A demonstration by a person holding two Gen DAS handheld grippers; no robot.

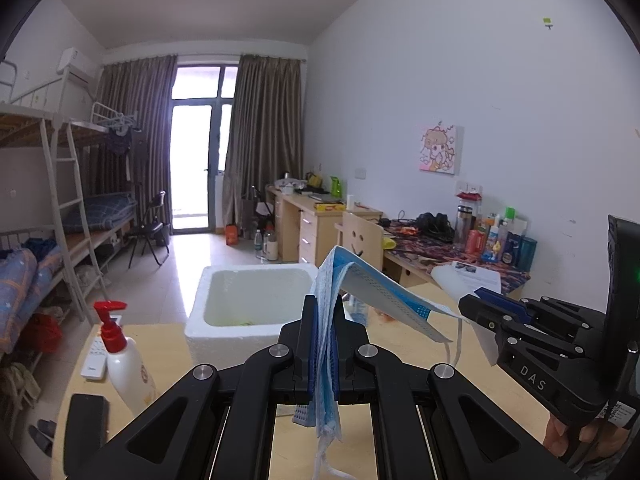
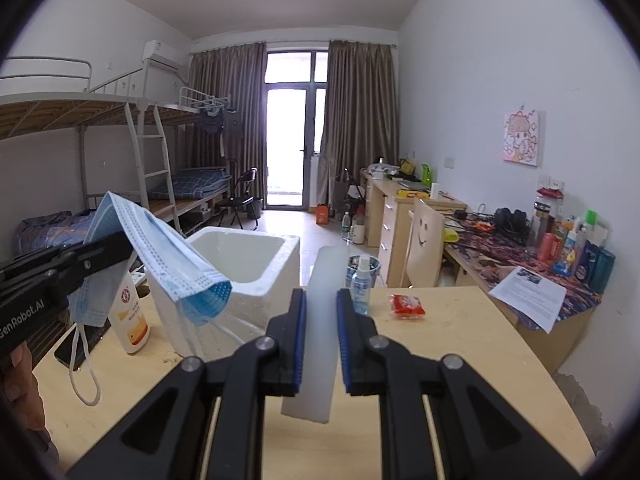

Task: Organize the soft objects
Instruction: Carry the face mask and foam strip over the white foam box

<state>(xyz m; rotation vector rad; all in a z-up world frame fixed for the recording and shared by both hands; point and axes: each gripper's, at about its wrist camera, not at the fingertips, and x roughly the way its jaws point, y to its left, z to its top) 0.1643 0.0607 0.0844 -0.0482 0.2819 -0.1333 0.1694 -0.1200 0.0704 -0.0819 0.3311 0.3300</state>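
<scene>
My left gripper is shut on a stack of blue face masks, held up above the wooden table; the masks droop to the right and their ear loops hang down. In the right wrist view the masks hang from the left gripper in front of the white foam box. My right gripper is shut on a white translucent plastic sleeve, also seen from the left wrist view beside the right gripper. The foam box stands just beyond both grippers.
On the wooden table are a red-pump lotion bottle, a remote, a black phone, a spray bottle and a red packet. A cluttered desk runs along the right wall; bunk beds stand left.
</scene>
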